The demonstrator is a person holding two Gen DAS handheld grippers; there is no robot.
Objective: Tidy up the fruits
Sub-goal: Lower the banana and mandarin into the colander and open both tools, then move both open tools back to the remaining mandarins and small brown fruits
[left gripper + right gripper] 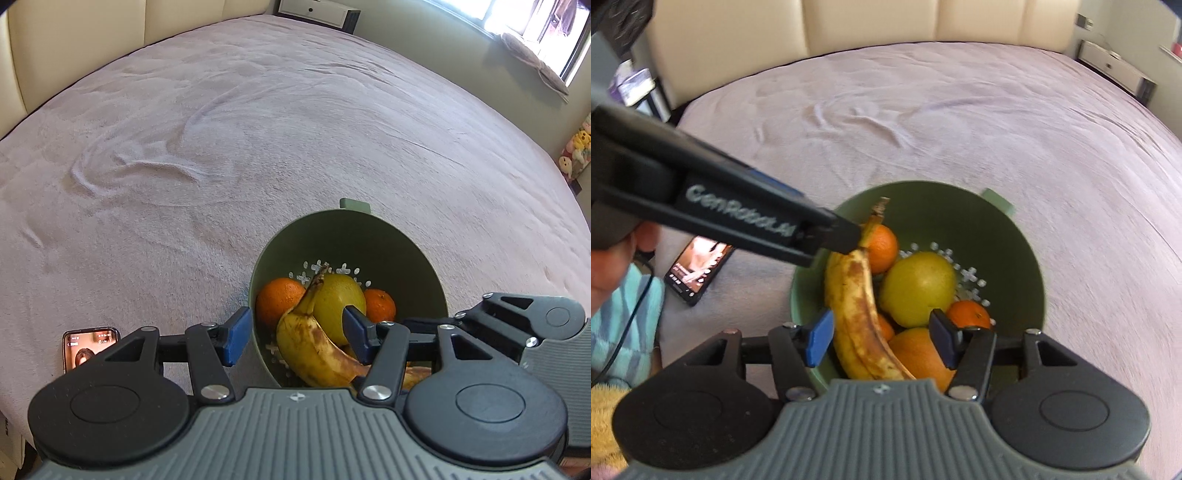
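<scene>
A green colander [417,258] [1004,229] sits on the pink bedspread and holds a spotted banana [314,350] [855,317], a yellow-green pear [338,299] [918,284] and several oranges [277,299] [967,314]. My left gripper [293,338] is open just above the colander's near rim, its fingers either side of the banana. My right gripper [882,338] is open too, low over the fruit with the banana between its fingers. The left gripper's black finger [834,232] shows in the right wrist view, next to the banana's stem. The right gripper's body [535,325] shows in the left wrist view.
A phone [90,345] [698,269] with a lit screen lies on the bedspread [258,147] left of the colander. A cream headboard [923,22] stands behind. A white drawer unit [314,11] and a window are at the far side. A teal cloth [624,325] lies left.
</scene>
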